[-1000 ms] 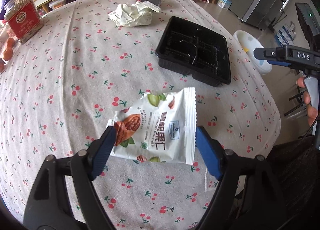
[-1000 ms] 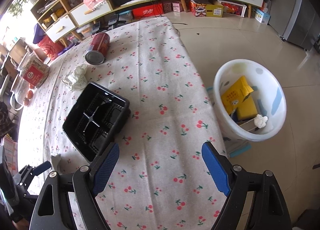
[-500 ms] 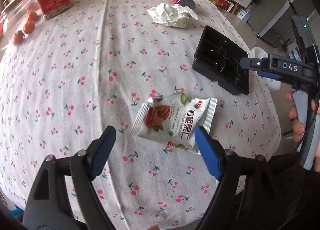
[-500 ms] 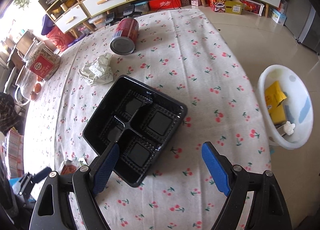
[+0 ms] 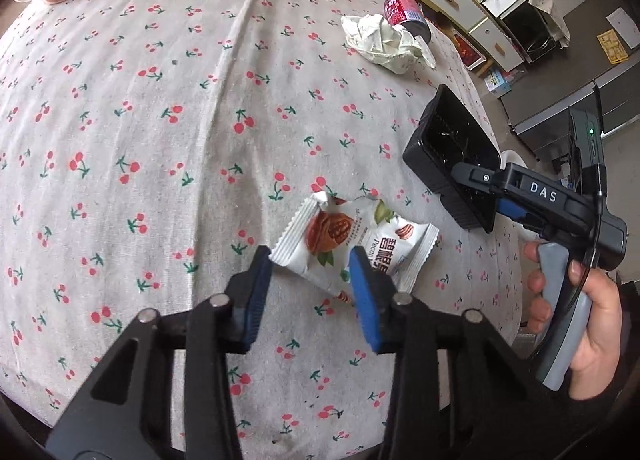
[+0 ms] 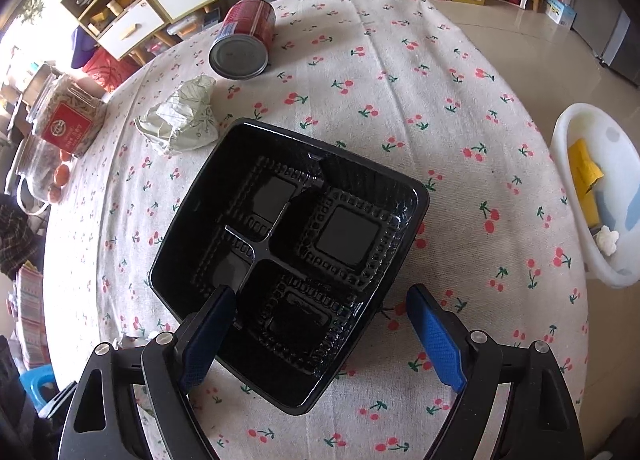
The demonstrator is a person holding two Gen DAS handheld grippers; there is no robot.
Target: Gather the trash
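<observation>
Our left gripper (image 5: 310,272) is closing its jaws on the pecan snack packet (image 5: 352,244), which lies on the cherry-print tablecloth (image 5: 160,140). The packet's left end sits between the two blue pads and its top edge has buckled upward, so the pads appear to be pressing it already. The rest of the packet sticks out to the right of the right pad.

Our right gripper (image 6: 320,324) stands wide open above the black compartment tray (image 6: 340,236). Its left finger (image 6: 208,336) dips inside the tray over the near left compartment, and its right finger (image 6: 434,340) is outside the tray's right wall; neither pad presses on the plastic. In the left wrist view we see the same gripper from the side, a hand (image 5: 576,324) wrapped round its grey handle, its tip over the tray's near end.

Beyond the tray a crumpled paper wrapper (image 6: 180,120) lies on the cloth, and just past it a red can (image 6: 244,44) lies on its side with its metal end toward us. At the table's far left edge stands a clear jar with a red label (image 6: 68,120), with small orange fruits (image 6: 60,176) beside it in a clear container. Off the table's right edge, on the floor, a white basin (image 6: 576,132) holds a yellow packet (image 6: 584,168) and other scraps.
</observation>
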